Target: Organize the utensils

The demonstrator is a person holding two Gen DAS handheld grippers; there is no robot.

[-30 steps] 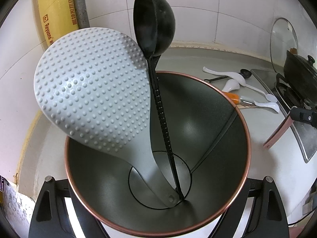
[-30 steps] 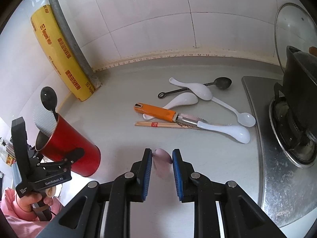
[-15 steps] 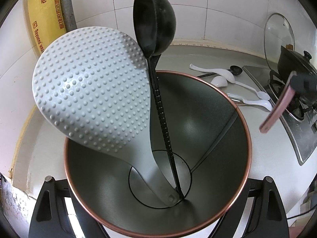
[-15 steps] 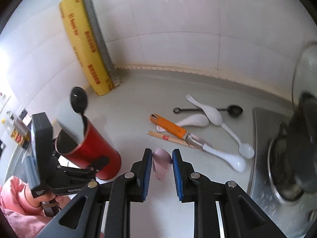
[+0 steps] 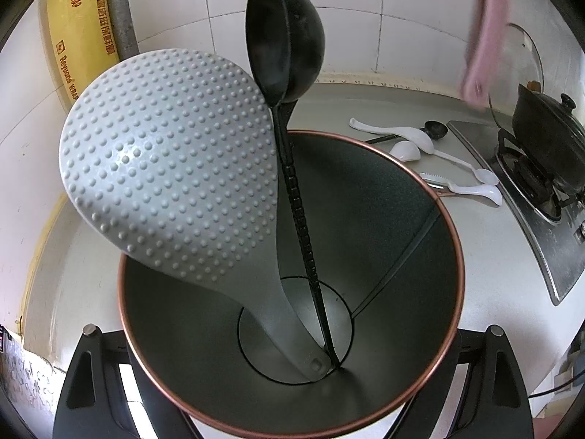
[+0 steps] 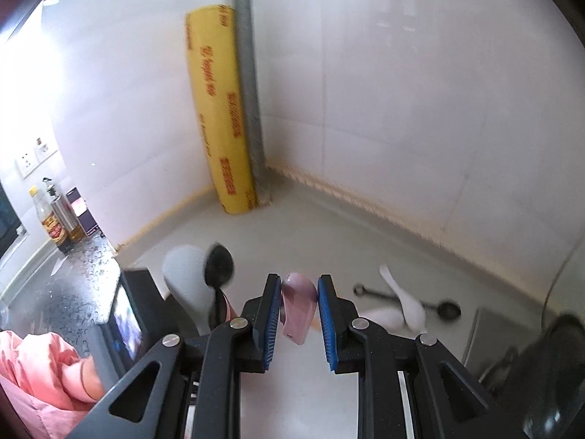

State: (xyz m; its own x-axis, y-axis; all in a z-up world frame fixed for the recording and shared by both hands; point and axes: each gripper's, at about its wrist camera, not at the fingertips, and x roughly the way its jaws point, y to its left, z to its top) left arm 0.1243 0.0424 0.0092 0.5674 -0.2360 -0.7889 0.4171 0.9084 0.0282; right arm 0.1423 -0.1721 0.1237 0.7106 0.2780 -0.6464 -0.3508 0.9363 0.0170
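Right gripper (image 6: 299,314), clamping the pink spoon (image 6: 298,309), is lifting above your left-held holder (image 5: 292,285), readying the drop-in.

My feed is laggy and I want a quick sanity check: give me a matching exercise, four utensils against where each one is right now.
Things:
1. grey rice paddle
2. pink utensil
3. white spoons
4. utensil holder

Places:
A. lying on the counter
B. gripped by the left tool
C. standing in the holder beside the black ladle
D. clamped in the right tool

Pairs: 1-C, 2-D, 3-A, 4-B
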